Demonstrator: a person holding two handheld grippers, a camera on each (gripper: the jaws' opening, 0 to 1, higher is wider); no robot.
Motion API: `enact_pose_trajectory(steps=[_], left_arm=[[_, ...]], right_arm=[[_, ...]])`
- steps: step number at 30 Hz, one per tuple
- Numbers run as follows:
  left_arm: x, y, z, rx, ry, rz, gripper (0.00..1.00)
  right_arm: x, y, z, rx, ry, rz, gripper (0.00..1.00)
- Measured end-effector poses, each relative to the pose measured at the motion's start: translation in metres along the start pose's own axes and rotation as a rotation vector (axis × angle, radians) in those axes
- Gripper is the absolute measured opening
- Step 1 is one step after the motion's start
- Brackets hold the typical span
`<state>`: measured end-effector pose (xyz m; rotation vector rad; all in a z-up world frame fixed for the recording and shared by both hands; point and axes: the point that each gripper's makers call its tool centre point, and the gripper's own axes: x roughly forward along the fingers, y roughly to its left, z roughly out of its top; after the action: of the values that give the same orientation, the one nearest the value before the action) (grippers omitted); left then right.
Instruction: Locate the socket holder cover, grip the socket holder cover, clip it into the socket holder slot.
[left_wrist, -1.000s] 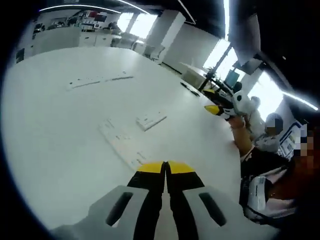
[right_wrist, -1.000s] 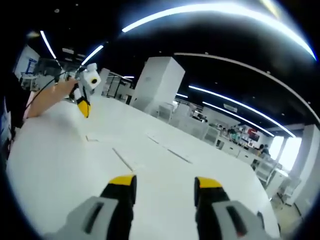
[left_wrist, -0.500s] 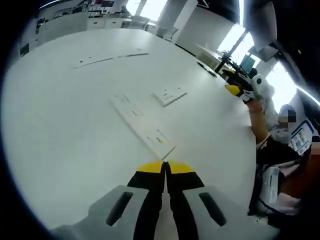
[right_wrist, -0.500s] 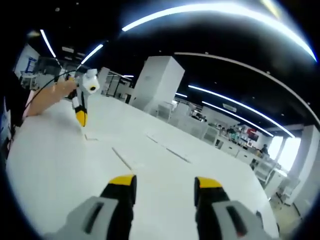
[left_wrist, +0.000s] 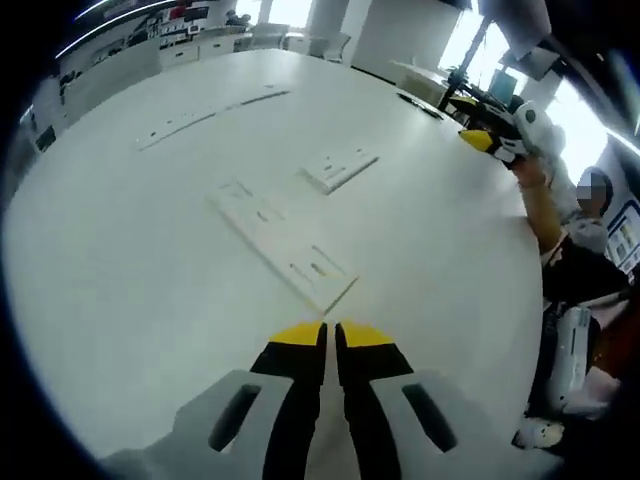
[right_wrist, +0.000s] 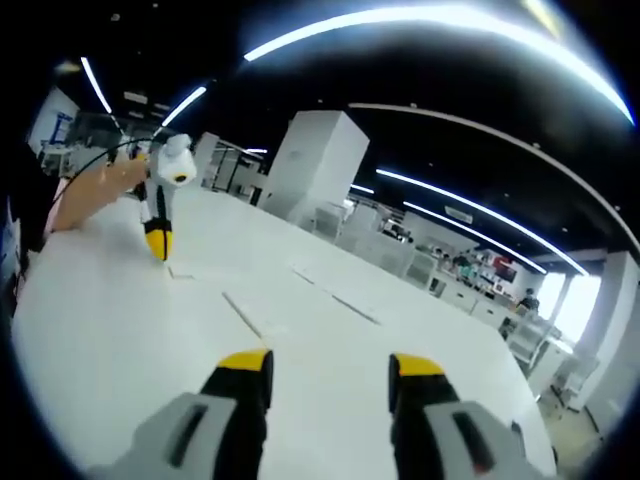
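Left gripper view puts the holder (left_wrist: 283, 240), a long white strip, mid-tabletop (left_wrist: 120, 290) just ahead of the left gripper (left_wrist: 329, 335), with the small square cover (left_wrist: 341, 166) beyond it, apart. Both now sit lower in view than a second ago, the camera having tilted. Its jaws are closed, empty. The right gripper (right_wrist: 330, 365) is wide open, holding nothing, above the white tabletop in an office.

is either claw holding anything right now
No. The left claw is shut on nothing, hovering short of the long white strip. The right claw is open and empty above the white table.
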<state>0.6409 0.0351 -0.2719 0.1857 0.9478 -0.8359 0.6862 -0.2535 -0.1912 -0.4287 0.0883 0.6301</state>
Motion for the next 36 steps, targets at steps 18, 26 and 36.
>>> enact_pose_trajectory(steps=[18,26,36], left_arm=[[0.004,0.012,0.007,0.021,-0.017,0.043,0.1],[0.005,0.016,0.011,0.03,-0.032,0.065,0.1],[0.005,0.023,0.018,0.03,-0.041,0.075,0.1]], right_arm=[[0.001,0.002,0.0,-0.008,0.007,0.005,0.47],[0.001,0.001,0.0,-0.01,0.007,0.006,0.47],[0.002,0.002,-0.001,-0.014,0.012,0.009,0.47]])
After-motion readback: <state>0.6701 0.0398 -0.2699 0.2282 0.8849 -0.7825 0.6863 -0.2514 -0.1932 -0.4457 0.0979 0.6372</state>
